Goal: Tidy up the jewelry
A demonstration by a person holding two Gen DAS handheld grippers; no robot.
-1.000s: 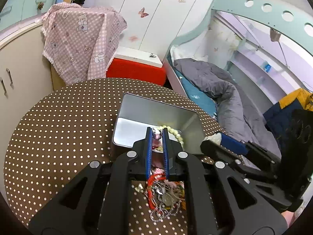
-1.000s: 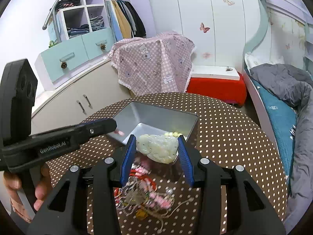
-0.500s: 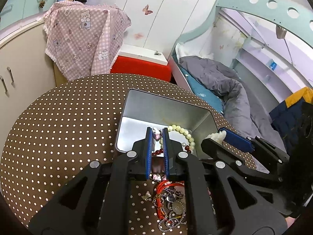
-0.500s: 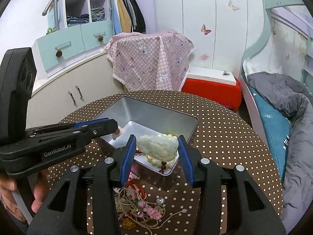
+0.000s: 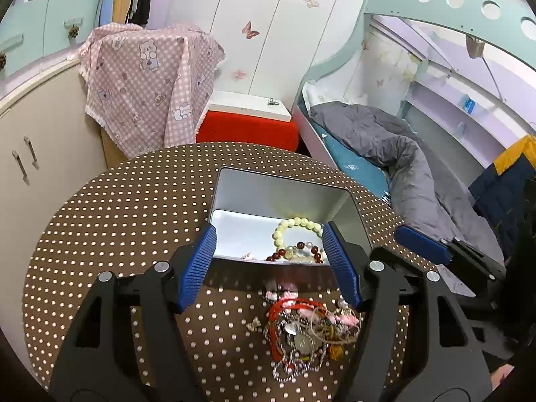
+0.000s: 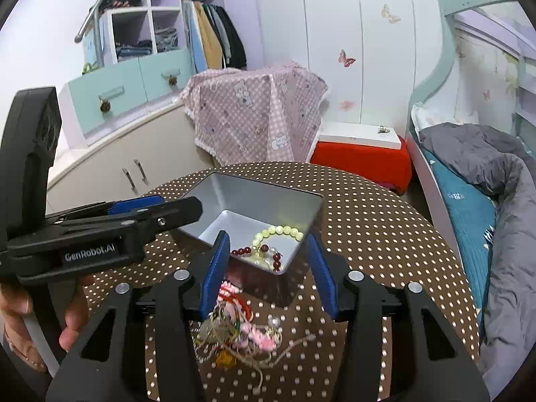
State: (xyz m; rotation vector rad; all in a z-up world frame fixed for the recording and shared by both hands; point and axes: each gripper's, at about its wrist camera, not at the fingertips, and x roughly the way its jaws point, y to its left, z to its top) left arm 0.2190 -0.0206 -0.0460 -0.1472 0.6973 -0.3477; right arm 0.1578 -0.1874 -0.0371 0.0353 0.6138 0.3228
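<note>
Two beaded bracelets, pale green and dark red, in silver tin, tangled jewelry pile beside it, both grippers' jaws released, empty.

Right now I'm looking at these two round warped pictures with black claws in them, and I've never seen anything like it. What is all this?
Those claws are two hand-held grippers: a person holds one in each hand, and no robot arm is involved. Each carries a wide-angle camera looking along its two blue-padded fingers, hence the warped view. One picture is from the left gripper, the other from the right gripper. Both are open and hold nothing. On the round dotted table stands an open metal tin with a pale green bead bracelet and a dark red bead bracelet inside. A tangled pile of jewelry lies on the table in front of the tin.
</note>
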